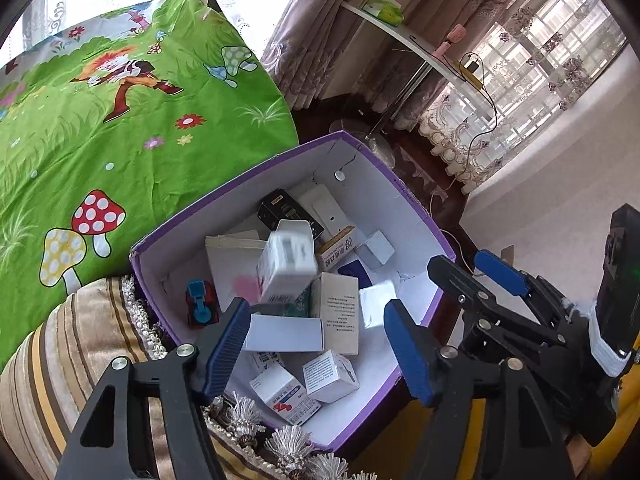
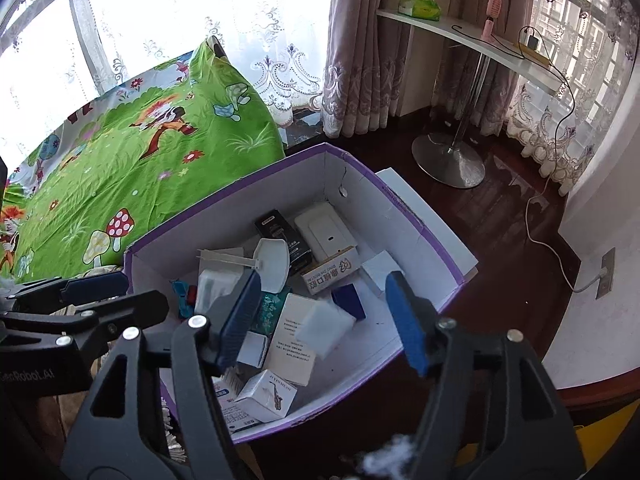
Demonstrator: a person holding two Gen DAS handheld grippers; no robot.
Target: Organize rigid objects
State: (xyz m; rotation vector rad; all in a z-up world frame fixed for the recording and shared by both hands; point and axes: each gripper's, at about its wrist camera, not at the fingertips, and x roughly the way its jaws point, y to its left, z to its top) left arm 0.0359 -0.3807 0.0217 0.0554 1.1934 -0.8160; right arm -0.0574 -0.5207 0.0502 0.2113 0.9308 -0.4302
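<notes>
A purple box with a white inside [image 1: 384, 184] [image 2: 424, 228] holds several small cartons, a black carton [image 1: 288, 212] [image 2: 280, 232] and a red and blue toy car [image 1: 202, 302]. A blurred white carton [image 1: 286, 264] is in mid-air over the pile, tilted. A blurred white block [image 2: 326, 326] shows above the box floor. My left gripper [image 1: 316, 352] is open and empty above the box's near edge. My right gripper [image 2: 328, 320] is open and empty over the box; it also shows in the left wrist view [image 1: 464, 276].
A green cartoon-print cushion [image 1: 100, 128] [image 2: 132, 152] lies behind the box. A striped tasselled cushion [image 1: 72, 360] lies under the box's left side. A white shelf on a metal stand [image 2: 460, 36] and a wall socket with cable [image 2: 604, 272] are at right.
</notes>
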